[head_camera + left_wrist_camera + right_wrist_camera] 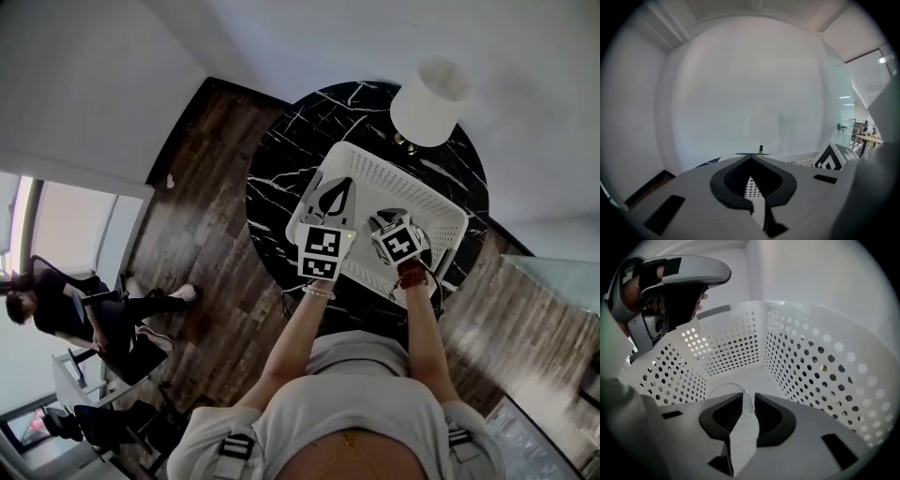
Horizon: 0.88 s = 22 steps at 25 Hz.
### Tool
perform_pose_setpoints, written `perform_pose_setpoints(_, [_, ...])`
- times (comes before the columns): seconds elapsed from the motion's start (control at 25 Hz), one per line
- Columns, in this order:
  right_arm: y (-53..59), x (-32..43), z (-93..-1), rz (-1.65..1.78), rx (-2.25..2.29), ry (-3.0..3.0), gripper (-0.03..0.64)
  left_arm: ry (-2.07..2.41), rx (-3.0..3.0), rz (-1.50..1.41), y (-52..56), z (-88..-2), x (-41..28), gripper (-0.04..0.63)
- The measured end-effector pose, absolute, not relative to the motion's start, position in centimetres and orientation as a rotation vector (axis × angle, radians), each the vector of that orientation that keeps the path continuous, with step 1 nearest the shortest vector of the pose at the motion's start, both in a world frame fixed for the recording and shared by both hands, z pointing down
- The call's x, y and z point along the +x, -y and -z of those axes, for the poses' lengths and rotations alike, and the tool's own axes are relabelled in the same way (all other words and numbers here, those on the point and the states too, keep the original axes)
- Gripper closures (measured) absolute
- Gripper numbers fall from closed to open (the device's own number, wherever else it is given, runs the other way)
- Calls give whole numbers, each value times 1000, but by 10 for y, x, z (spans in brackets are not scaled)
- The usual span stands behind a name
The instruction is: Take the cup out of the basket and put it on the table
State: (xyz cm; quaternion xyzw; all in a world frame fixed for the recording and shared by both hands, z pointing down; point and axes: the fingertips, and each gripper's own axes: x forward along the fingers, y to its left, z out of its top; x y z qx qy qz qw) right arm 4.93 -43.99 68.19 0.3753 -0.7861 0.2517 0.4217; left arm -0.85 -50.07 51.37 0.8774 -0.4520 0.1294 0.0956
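A white perforated basket (403,183) stands on the round black marble table (281,159). My right gripper (386,223) reaches down inside it. In the right gripper view a clear glass cup (723,392) sits low in the basket (825,362), and the right gripper (749,401) is shut on the cup's rim, one jaw inside the cup and one outside. My left gripper (336,192) hovers over the basket's left rim, shut, with nothing between its tips (751,158). It also shows at the upper left of the right gripper view as the left gripper (670,287) above the basket's handle slot.
A white-shaded lamp (429,101) stands on the table just behind the basket, and the lamp (762,124) is straight ahead of the left gripper. Dark wood floor surrounds the table. A seated person (56,309) is far left; a glass surface (553,281) lies at the right.
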Motion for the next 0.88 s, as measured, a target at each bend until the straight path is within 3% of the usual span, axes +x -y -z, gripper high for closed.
perform_pose_setpoints(0.88, [433,55,-684,-566,925,1942,560,1345,2603,-384,496,-513,-7,591])
